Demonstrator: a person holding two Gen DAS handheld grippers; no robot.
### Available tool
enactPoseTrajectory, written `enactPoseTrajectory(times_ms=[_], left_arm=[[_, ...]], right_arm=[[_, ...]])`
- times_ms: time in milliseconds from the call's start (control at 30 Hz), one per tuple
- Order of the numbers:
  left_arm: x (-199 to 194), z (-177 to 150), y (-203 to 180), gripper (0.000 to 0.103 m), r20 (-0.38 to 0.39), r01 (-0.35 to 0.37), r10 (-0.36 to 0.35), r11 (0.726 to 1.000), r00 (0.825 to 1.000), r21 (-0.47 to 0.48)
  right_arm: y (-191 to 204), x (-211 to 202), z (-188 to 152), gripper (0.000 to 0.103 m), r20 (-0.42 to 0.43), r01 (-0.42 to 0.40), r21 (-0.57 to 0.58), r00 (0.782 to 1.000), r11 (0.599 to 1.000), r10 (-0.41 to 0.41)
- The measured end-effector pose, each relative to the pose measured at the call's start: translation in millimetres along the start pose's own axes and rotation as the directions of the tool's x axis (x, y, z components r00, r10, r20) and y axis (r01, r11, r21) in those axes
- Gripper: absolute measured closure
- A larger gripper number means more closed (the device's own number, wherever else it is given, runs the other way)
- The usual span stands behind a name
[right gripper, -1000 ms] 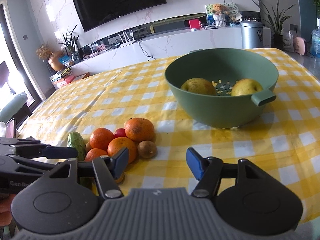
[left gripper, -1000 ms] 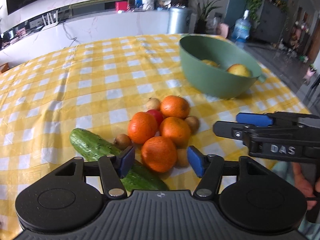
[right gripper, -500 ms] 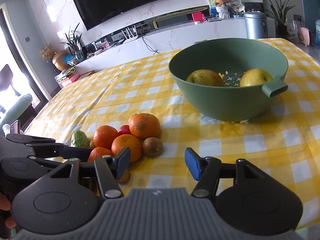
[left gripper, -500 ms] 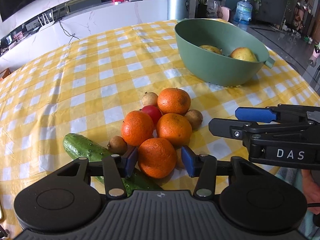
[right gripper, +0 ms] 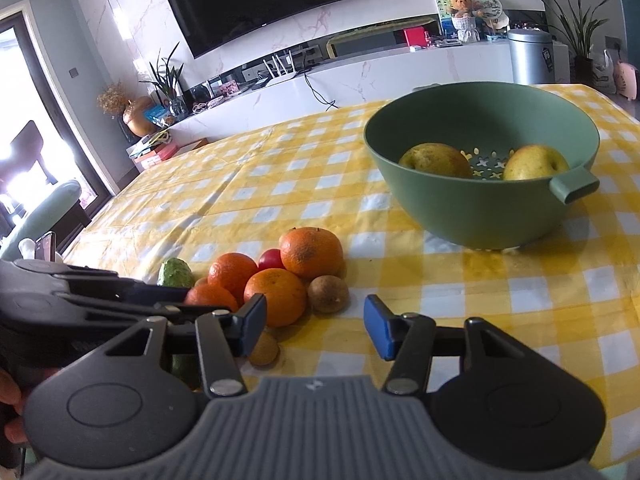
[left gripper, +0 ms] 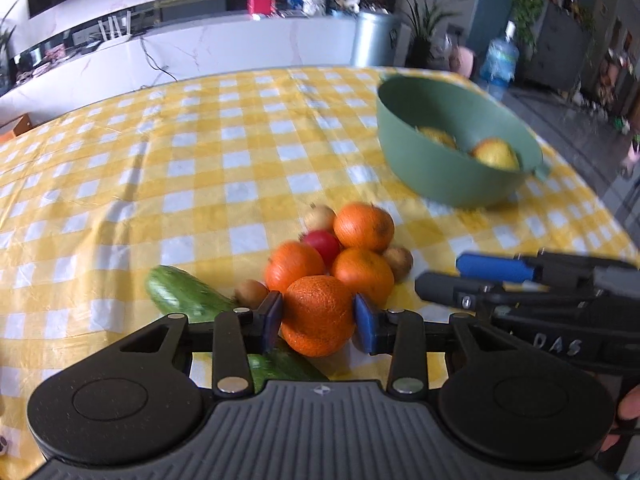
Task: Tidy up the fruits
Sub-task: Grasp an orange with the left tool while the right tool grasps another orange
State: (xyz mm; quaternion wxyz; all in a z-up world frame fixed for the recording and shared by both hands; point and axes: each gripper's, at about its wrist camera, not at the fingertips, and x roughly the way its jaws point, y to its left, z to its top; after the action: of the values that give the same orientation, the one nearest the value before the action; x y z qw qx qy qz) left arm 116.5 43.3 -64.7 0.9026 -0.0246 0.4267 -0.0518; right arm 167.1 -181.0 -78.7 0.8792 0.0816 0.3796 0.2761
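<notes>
On the yellow checked tablecloth lies a pile of oranges (left gripper: 362,226) with a red tomato (left gripper: 322,242), small brown fruits (right gripper: 328,294) and a cucumber (left gripper: 184,292). My left gripper (left gripper: 318,322) is closing its jaws, and both blue pads touch the sides of the front orange (left gripper: 316,312). My right gripper (right gripper: 316,326) hovers just right of the pile. Its jaws are closing with nothing between them. A green bowl (right gripper: 480,216) further back on the right holds two yellow apples (right gripper: 436,160).
The right gripper (left gripper: 444,274) reaches in from the right in the left wrist view, close to the pile. The table's right edge drops off just past the bowl (left gripper: 440,176). A white counter and a TV stand beyond the far edge.
The left jaws have narrowed from wide apart until the pads meet the front orange. The right jaws have narrowed a little, and the right gripper stays in place.
</notes>
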Motion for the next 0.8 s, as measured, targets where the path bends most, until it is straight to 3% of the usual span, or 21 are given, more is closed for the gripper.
enactPoseTrajectory(times_ms=[333, 800], left_arm=[[-10.1, 6.8, 20.8, 0.059, 0.06, -0.005, 0.011, 0.995, 0.998, -0.104], [-8.3, 3.6, 27.2, 0.059, 0.056, 0.0, 0.007, 0.991, 0.998, -0.132]], right_arm=[[26.1, 19.2, 2.8, 0.064, -0.018, -0.002, -0.101, 1.0, 0.995, 0.0], [58.0, 43.6, -1.2, 0.062, -0.008, 0.08, -0.311, 0.996, 0.947, -0.087]])
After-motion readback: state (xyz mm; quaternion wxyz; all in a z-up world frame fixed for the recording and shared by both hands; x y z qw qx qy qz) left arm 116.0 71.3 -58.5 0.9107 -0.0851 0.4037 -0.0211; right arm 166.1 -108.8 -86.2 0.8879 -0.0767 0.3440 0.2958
